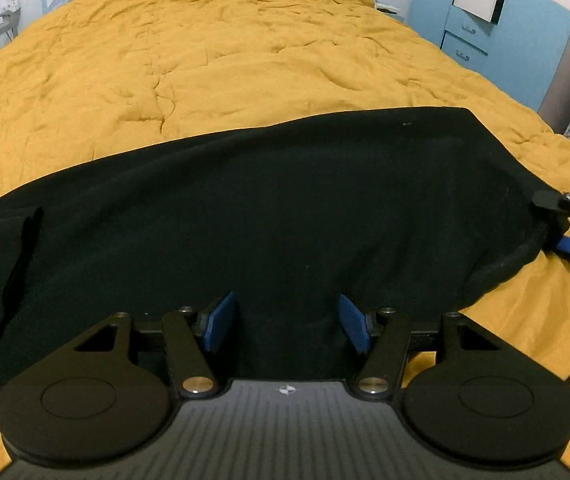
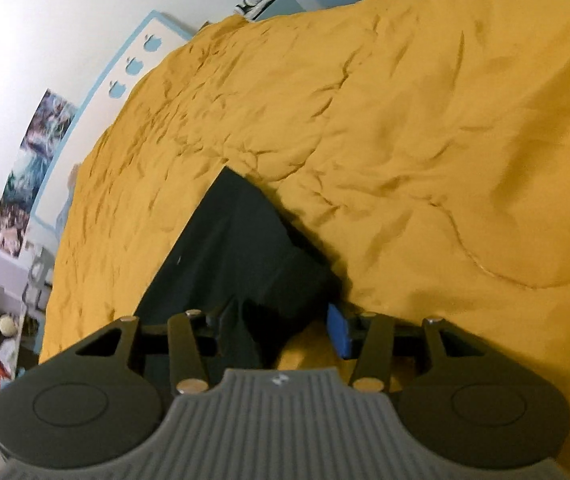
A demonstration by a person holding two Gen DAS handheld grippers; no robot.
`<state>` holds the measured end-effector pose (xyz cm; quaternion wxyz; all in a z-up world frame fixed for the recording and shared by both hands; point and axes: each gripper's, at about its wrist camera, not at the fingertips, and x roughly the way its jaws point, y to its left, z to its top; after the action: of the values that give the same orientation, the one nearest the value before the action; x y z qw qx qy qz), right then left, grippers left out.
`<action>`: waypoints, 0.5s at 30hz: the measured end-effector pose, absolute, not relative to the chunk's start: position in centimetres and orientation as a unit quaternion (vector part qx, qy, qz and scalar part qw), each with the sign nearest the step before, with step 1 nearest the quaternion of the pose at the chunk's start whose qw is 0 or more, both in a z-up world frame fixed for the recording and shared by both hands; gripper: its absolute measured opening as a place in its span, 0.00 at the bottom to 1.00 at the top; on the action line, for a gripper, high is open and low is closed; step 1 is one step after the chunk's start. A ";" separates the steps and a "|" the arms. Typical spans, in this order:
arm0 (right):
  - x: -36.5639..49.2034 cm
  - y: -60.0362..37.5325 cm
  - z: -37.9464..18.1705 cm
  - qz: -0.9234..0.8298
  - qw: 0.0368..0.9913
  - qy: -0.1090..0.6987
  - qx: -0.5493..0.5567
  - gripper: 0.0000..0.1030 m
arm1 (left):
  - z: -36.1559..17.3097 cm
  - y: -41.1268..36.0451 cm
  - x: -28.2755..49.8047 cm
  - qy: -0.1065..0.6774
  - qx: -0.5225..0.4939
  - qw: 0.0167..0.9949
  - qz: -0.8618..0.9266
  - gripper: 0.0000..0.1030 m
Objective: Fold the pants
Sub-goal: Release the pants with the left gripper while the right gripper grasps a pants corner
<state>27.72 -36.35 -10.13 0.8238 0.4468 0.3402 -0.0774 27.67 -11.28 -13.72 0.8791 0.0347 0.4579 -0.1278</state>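
1. Mustard-yellow quilt covers the whole bed under us, wrinkled, and on its near edge lie the black pants.
2. Our left gripper stands over the near hem of the pants with its jaws wide apart; the blue pads have only flat black cloth below and between them, and they press on nothing.
3. Our right gripper is at the right end of the pants. Its jaws are partly apart. A fold of the black cloth lies between them, near the left finger, while the blue pad on the right side stands free of it, over the quilt.
4. From the left wrist view we see the right gripper at the far right edge of the pants, at their thick rolled rim.
5. Behind the bed stand blue cupboards and a white wall with posters.
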 end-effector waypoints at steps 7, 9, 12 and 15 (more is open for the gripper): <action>28.5 -37.7 -10.1 -0.066 0.823 0.318 0.466 0.16 | -13.8 -10.6 28.0 0.471 0.012 0.872 -0.134 0.68; 28.7 -37.1 -9.4 -0.059 0.842 0.310 0.438 0.16 | -14.0 -10.4 28.1 0.471 0.008 0.871 -0.136 0.68; 29.1 -36.6 -10.2 -0.073 0.842 0.331 0.420 0.15 | -14.2 -10.3 28.2 0.473 -0.002 0.871 -0.134 0.68; 29.0 -36.8 -10.3 -0.073 0.836 0.329 0.433 0.15 | -14.4 -10.1 28.2 0.470 -0.005 0.872 -0.136 0.68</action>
<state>29.02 -36.82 -10.32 0.8362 0.4328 0.3289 -0.0729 28.18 -10.08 -14.37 0.8718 -0.0054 0.4705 -0.1360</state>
